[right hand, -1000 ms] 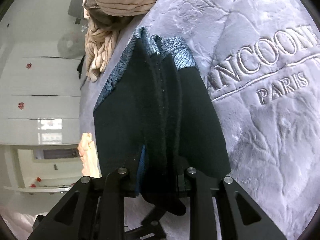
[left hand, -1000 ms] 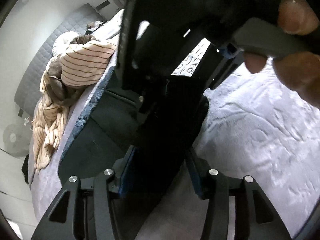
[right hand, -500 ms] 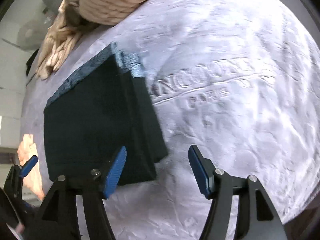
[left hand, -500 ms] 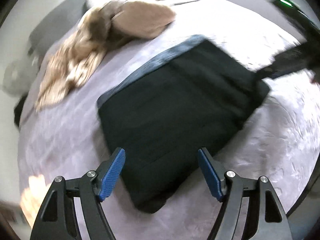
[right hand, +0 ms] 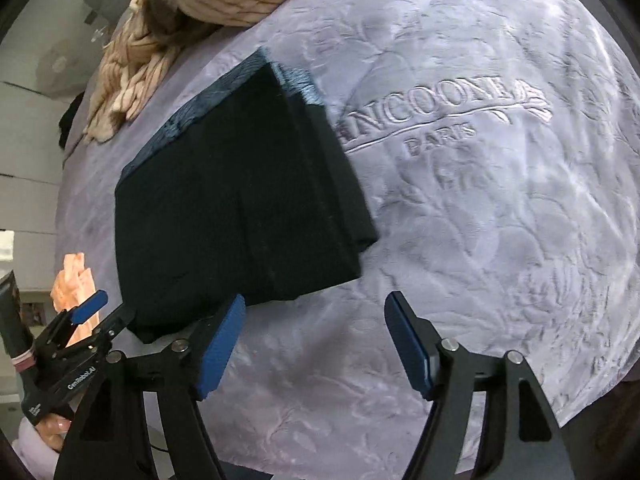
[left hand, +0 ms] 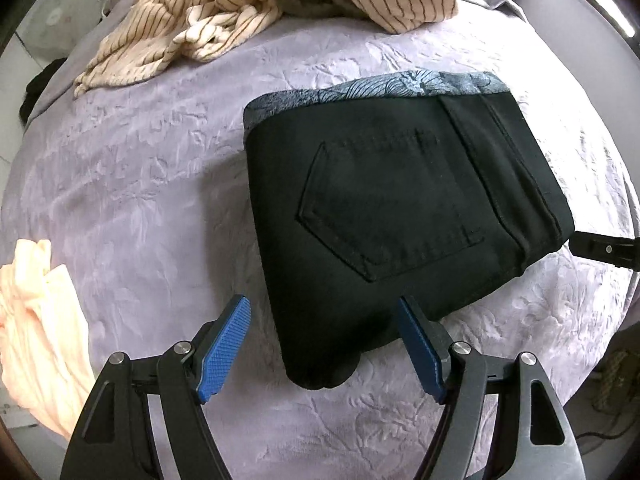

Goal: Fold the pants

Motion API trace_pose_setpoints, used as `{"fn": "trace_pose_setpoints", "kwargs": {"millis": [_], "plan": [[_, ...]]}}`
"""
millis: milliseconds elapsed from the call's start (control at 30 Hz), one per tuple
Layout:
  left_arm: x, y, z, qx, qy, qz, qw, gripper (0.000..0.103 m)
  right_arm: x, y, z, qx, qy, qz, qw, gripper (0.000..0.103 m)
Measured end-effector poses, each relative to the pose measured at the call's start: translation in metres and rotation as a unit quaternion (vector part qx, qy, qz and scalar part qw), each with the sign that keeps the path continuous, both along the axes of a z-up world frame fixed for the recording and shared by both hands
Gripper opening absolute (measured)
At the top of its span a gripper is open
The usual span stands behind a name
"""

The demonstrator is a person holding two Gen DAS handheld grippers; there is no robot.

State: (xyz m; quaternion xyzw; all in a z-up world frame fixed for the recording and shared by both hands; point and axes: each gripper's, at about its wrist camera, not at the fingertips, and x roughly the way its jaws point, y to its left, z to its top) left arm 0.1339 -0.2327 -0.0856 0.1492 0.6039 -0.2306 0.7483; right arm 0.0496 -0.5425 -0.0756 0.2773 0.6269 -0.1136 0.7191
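One pair of black pants (left hand: 400,216), folded into a compact rectangle, lies flat on the bed (left hand: 132,184), its patterned blue band toward the striped garment (left hand: 248,8) heaped at the far edge. Left tool (left hand: 324,344) and right tool (right hand: 316,340): two in all, jaws just opened, wide apart, holding nothing, above the pants' near edge. Bare blanket extends rightward past embossed lettering (right hand: 444,112).

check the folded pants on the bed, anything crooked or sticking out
Mostly tidy. The black pants lie folded flat on the lavender blanket, but one corner bulges past the fold between the open left gripper fingers, and the layers' edges are slightly staggered.
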Motion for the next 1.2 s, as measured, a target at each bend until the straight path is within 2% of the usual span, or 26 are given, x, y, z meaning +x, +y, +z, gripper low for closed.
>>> {"fn": "trace_pose_setpoints", "kwargs": {"millis": [67,100,133,200,467,567,667,700,867,1000,1200], "plan": [[0.002,0.002,-0.001,0.000,0.003,0.004,1.0000,0.076,0.003,0.003,0.000,0.004,-0.003,0.003,1.000,0.078],[0.003,0.003,-0.001,-0.001,0.005,0.006,1.0000,0.079,0.005,0.004,0.000,0.005,-0.004,0.004,1.000,0.078],[0.004,0.004,-0.001,-0.002,0.008,0.009,0.9999,0.092,0.006,0.006,0.000,0.005,-0.004,0.004,1.000,0.078],[0.008,0.006,-0.001,-0.007,0.006,0.016,0.9998,0.099,0.008,0.007,0.000,0.006,-0.004,0.006,1.000,0.078],[0.017,0.007,-0.005,0.001,0.011,0.026,0.9996,0.099,0.018,0.003,0.006,-0.002,-0.014,0.020,1.000,0.080],[0.019,0.007,-0.008,0.005,0.014,0.029,0.9995,0.099,0.024,0.002,0.008,-0.013,-0.026,0.040,0.999,0.085],[0.022,0.007,-0.011,0.009,0.018,0.035,0.9992,0.099,0.030,0.004,0.010,-0.030,-0.039,0.062,0.997,0.093],[0.023,0.007,-0.012,0.009,0.021,0.037,0.9990,0.099,0.031,0.004,0.012,-0.035,-0.046,0.068,0.996,0.102],[0.027,0.005,-0.014,0.013,0.025,0.042,0.9987,0.099,0.036,0.004,0.014,-0.030,-0.057,0.079,0.995,0.103],[0.030,0.003,-0.016,0.014,0.030,0.045,0.9984,0.099,0.037,-0.001,0.004,0.004,-0.036,0.072,0.997,0.103],[0.039,0.001,-0.023,0.012,0.045,0.057,0.9973,0.099,0.031,-0.008,-0.006,0.018,-0.018,0.064,0.998,0.103]]}}
